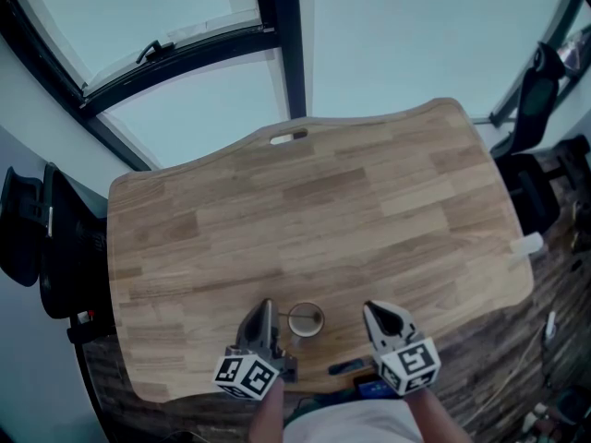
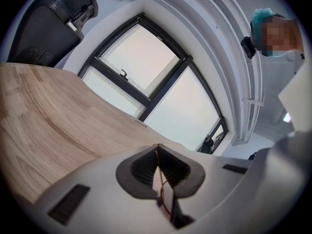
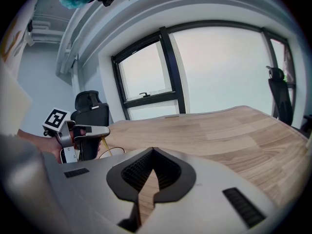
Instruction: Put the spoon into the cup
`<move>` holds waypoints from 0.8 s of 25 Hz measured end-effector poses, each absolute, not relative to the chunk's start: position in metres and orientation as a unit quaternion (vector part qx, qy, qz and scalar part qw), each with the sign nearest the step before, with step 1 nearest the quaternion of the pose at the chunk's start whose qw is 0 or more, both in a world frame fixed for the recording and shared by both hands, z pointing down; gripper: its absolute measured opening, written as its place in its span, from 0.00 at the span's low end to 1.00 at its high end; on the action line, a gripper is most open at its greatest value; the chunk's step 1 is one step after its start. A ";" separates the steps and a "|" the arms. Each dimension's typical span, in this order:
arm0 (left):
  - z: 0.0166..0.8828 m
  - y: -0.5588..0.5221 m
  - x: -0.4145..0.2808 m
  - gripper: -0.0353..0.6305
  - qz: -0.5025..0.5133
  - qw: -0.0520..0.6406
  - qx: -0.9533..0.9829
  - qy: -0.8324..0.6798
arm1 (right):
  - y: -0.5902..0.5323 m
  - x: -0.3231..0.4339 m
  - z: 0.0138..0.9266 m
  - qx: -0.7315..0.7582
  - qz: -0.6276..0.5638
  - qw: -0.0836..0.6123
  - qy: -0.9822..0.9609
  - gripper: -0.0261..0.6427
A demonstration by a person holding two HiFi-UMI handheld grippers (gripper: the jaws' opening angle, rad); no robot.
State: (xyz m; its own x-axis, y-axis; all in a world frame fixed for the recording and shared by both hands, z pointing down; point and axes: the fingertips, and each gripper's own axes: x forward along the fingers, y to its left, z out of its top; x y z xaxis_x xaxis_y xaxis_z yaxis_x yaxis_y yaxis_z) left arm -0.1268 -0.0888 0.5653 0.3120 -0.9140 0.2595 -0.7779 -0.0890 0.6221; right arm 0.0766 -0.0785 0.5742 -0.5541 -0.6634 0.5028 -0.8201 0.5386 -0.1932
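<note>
The spoon [image 2: 158, 172], thin and golden, is clamped between the closed jaws of the left gripper [image 1: 267, 307] near the table's front edge. It slants down toward the cup [image 1: 305, 320] just beside it; whether its tip is inside the rim I cannot tell. The right gripper [image 1: 370, 309], on the cup's other side, has its jaws together around nothing. Beyond lie the wooden table [image 1: 305, 201] and the window [image 1: 175, 26].

Too thin to spot from above, the spoon [image 2: 158, 167]; mostly hidden behind the right gripper [image 3: 152, 154] in its own view, the cup [image 1: 305, 320].
</note>
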 end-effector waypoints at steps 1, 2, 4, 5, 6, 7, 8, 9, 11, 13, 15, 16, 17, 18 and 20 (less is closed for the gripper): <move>0.565 -0.089 -0.127 0.05 -0.099 0.349 0.730 -0.580 | -0.078 0.077 0.575 0.432 0.208 0.190 -0.857 0.03; 0.565 -0.088 -0.127 0.05 -0.100 0.348 0.729 -0.581 | -0.079 0.077 0.574 0.433 0.209 0.189 -0.857 0.03; 0.566 -0.088 -0.127 0.05 -0.099 0.346 0.730 -0.582 | -0.081 0.076 0.571 0.435 0.208 0.184 -0.857 0.03; 0.566 -0.087 -0.127 0.05 -0.099 0.345 0.729 -0.583 | -0.081 0.076 0.571 0.435 0.208 0.183 -0.857 0.03; 0.566 -0.087 -0.127 0.05 -0.099 0.345 0.729 -0.584 | -0.081 0.077 0.570 0.435 0.208 0.182 -0.857 0.03; 0.567 -0.087 -0.127 0.05 -0.098 0.344 0.729 -0.584 | -0.082 0.077 0.570 0.434 0.208 0.181 -0.858 0.03; 0.567 -0.087 -0.128 0.05 -0.097 0.342 0.729 -0.585 | -0.081 0.077 0.570 0.434 0.207 0.180 -0.858 0.03; 0.568 -0.087 -0.128 0.05 -0.095 0.340 0.730 -0.585 | -0.081 0.077 0.570 0.434 0.208 0.180 -0.858 0.03; 0.568 -0.087 -0.128 0.05 -0.092 0.337 0.730 -0.588 | -0.081 0.078 0.569 0.435 0.209 0.179 -0.858 0.03; 0.569 -0.087 -0.125 0.06 -0.085 0.336 0.732 -0.587 | -0.082 0.079 0.569 0.435 0.210 0.177 -0.857 0.03; 0.572 -0.087 -0.124 0.06 -0.078 0.337 0.733 -0.586 | -0.082 0.080 0.569 0.436 0.211 0.174 -0.858 0.03; 0.573 -0.087 -0.123 0.06 -0.075 0.337 0.733 -0.586 | -0.082 0.080 0.569 0.436 0.210 0.172 -0.858 0.03; 0.573 -0.086 -0.123 0.06 -0.073 0.336 0.732 -0.587 | -0.082 0.081 0.568 0.437 0.209 0.171 -0.858 0.03; 0.573 -0.086 -0.122 0.06 -0.070 0.335 0.732 -0.589 | -0.082 0.082 0.567 0.438 0.208 0.170 -0.858 0.03; 0.572 -0.086 -0.122 0.06 -0.067 0.331 0.731 -0.593 | -0.082 0.084 0.566 0.440 0.207 0.168 -0.857 0.03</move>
State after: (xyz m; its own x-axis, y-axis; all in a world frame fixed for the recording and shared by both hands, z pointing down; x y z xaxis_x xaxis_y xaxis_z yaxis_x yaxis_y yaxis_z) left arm -0.1225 -0.0859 0.5724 0.2879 -0.9114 0.2940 -0.8221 -0.0777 0.5640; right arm 0.0840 -0.0816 0.5656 -0.5564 -0.6846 0.4709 -0.8241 0.5270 -0.2075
